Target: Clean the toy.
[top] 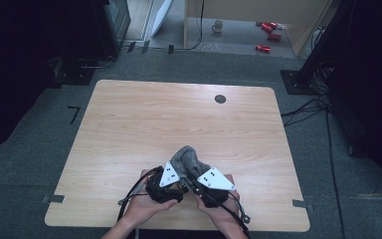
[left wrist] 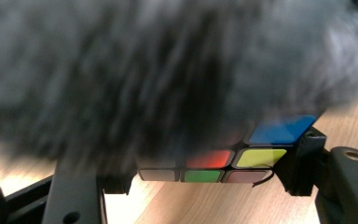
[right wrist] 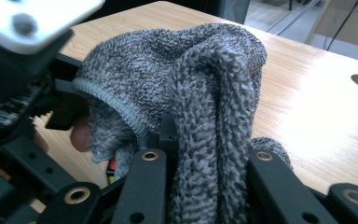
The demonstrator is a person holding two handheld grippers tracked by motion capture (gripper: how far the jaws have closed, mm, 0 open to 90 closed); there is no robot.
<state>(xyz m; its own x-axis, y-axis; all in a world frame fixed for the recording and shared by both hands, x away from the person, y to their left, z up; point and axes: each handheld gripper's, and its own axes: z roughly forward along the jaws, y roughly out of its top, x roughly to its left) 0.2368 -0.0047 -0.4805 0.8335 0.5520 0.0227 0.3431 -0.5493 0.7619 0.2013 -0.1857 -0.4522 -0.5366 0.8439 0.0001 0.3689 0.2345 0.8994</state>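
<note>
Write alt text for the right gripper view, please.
The right hand-held gripper is shut on a fold of grey fuzzy cloth bunched above a light wooden table. The left hand-held gripper sits at the cloth's left edge.

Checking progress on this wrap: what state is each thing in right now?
Puzzle cube: clamped between the left gripper's jaws, mostly covered by cloth.
Grey cloth: bunched over the cube, one fold pinched.
Left gripper: closed on the cube.
Right gripper: shut on the cloth.

Blurred grey cloth (left wrist: pixel 168 70) draped over colourful puzzle cube (left wrist: pixel 228 161), clamped between black jaws, wooden table (left wrist: pixel 349 116)
</note>
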